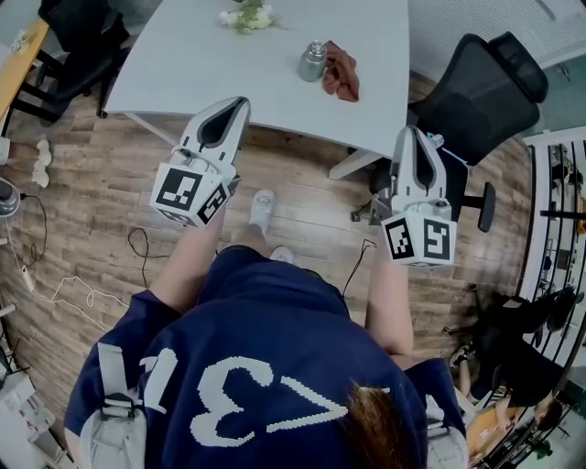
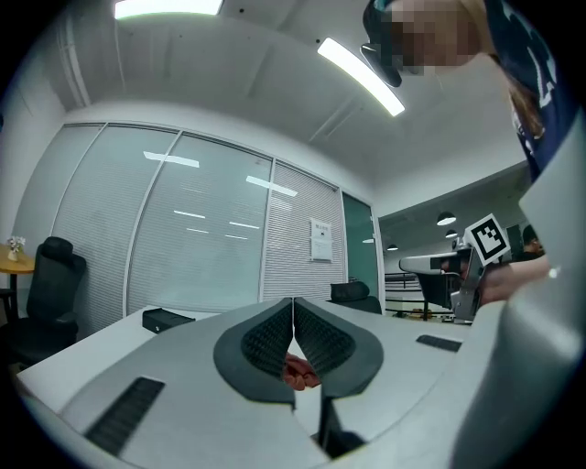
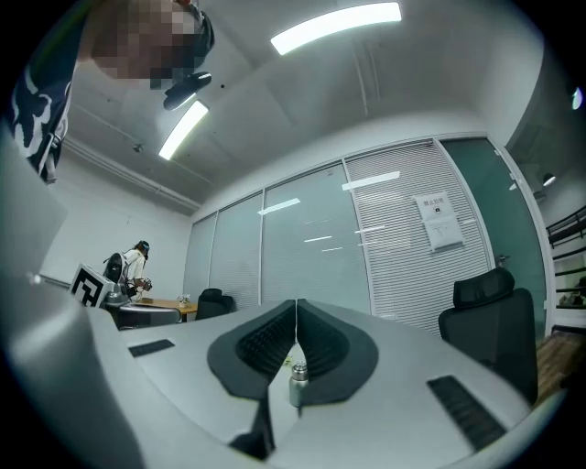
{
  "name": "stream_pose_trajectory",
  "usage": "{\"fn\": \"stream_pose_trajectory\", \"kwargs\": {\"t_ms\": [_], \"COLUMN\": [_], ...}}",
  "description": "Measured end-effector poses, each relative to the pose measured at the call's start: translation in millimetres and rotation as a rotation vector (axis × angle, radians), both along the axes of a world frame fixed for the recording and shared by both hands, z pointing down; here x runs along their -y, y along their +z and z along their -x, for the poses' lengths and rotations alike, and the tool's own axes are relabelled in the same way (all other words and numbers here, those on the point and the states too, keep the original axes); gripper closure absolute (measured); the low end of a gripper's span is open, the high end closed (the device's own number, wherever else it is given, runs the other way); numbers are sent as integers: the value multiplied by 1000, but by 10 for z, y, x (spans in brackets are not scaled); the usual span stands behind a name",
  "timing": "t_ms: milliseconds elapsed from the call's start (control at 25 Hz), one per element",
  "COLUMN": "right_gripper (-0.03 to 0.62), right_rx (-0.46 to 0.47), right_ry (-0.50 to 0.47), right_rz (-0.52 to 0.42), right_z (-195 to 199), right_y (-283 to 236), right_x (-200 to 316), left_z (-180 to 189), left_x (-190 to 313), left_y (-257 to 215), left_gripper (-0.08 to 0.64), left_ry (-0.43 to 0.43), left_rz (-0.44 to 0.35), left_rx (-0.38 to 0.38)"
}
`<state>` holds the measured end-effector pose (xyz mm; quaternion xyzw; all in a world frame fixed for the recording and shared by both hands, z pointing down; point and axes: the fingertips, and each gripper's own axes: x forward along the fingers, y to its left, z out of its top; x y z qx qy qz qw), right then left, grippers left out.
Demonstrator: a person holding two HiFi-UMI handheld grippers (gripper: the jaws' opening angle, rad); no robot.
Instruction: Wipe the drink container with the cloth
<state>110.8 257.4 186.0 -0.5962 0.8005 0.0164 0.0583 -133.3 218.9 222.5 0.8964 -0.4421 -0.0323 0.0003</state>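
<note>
A small metal drink container [image 1: 312, 61] stands on the white table [image 1: 183, 55], and a crumpled reddish cloth [image 1: 342, 71] lies touching its right side. My left gripper [image 1: 240, 103] hovers short of the table's near edge, shut and empty. My right gripper [image 1: 409, 133] is also shut and empty, held off the table's right corner. In the left gripper view the shut jaws [image 2: 293, 300] point at the cloth [image 2: 298, 371]. In the right gripper view the gripper [image 3: 296, 302] is aimed at the container [image 3: 297, 385].
A small bunch of flowers [image 1: 247, 16] lies at the table's far side. A black office chair [image 1: 476, 92] stands right of the table, and another dark chair [image 1: 78, 37] at the far left. Cables [image 1: 55, 293] trail over the wood floor.
</note>
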Motion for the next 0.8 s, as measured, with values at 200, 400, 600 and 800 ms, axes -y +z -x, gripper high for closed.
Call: {"fn": "stream_pose_trajectory", "kwargs": {"t_ms": [200,400,600,800], "right_gripper": [566,566,566,566], "right_rx": [-11,-1,4,3], "right_ry": [27,74,105,113], "right_rz": [-9,-15,9,57], "right_z": [122,220,208,138], "right_y": [-60,-93,-60,39], "right_x": [573,1059,1347,1582], "left_z": [54,109,49,-66], "left_x": [666,1292,1689,1902], "left_y": [-38,-106,-106,102], "left_gripper": [541,541,541,541], "left_ry": [42,97,137,170], "left_rz": [-8,-19,-6,67], "left_rx": [-7,-9,-14,-31]}}
